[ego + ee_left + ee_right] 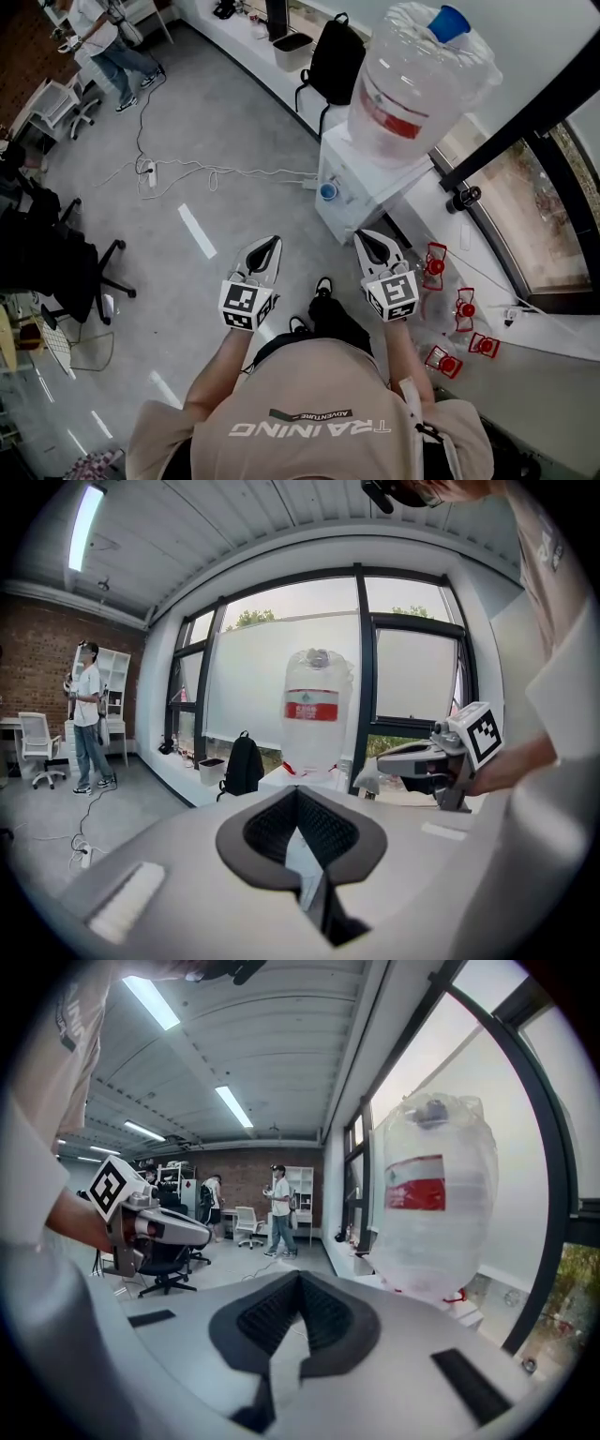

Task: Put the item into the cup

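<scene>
No cup and no loose item shows in any view. In the head view my left gripper point(270, 246) and right gripper point(371, 240) are held side by side at waist height, pointing at a white water dispenser point(361, 192). Both are shut with nothing between the jaws. The left gripper view shows its jaws point(297, 794) meeting at the tips, with the right gripper point(417, 758) off to the right. In the right gripper view the jaws point(298, 1279) also meet, and the left gripper point(159, 1227) is at the left. A small blue round thing point(327, 191) sits on the dispenser's front.
A big clear water bottle point(417, 80) tops the dispenser. A black backpack point(336, 58) and white bin point(293, 52) stand on the window ledge. Several small red-and-clear things point(466, 307) lie at the right. Cables point(187, 173), a black office chair point(66, 272) and a person point(103, 42) are on the left.
</scene>
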### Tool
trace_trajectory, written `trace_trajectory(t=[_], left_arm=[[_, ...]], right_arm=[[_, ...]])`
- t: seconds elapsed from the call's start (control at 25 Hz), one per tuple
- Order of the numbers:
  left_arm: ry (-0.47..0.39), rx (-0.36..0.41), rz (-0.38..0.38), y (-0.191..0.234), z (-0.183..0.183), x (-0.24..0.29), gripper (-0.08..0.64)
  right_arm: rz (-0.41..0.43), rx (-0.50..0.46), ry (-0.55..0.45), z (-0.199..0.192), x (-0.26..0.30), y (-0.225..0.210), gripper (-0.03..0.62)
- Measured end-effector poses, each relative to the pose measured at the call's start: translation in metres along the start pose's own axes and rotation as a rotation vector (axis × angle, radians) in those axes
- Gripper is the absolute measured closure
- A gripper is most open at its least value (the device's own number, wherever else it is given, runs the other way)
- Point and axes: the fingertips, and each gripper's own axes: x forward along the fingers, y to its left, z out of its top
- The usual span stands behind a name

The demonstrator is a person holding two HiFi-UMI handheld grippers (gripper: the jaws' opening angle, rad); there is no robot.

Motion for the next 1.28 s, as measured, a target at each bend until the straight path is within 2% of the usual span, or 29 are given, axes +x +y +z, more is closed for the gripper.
trace_trajectory(t=[0.36, 0.64, 1.0, 1.12, 1.28], left_arm=[[0.034, 0.034, 0.033, 0.020, 0.025, 0.067, 0.552], [0.036, 0.020, 0.040, 0.032, 0.039, 0.114, 0.552], [0.066, 0.022, -0.026, 0.047, 0.045, 0.167, 0.552], [0.068, 0.032, -0.077, 0.058, 0.050, 0.186, 0.552], [0.074, 0.045, -0.168, 0.084, 0.052, 0.206, 0.552]], right_arm=[[0.066, -0.004, 0.001, -0.006, 0.048, -0.059, 0.581], [0.084, 0.008, 0.011, -0.011, 0.074, -0.070, 0.581], [0.099, 0.046, 0.053, -0.020, 0.107, -0.084, 0.581], [0.062, 0.047, 0.073, -0.022, 0.123, -0.090, 0.581], [-0.031, 0.070, 0.099, -0.019, 0.150, -0.096, 0.581]])
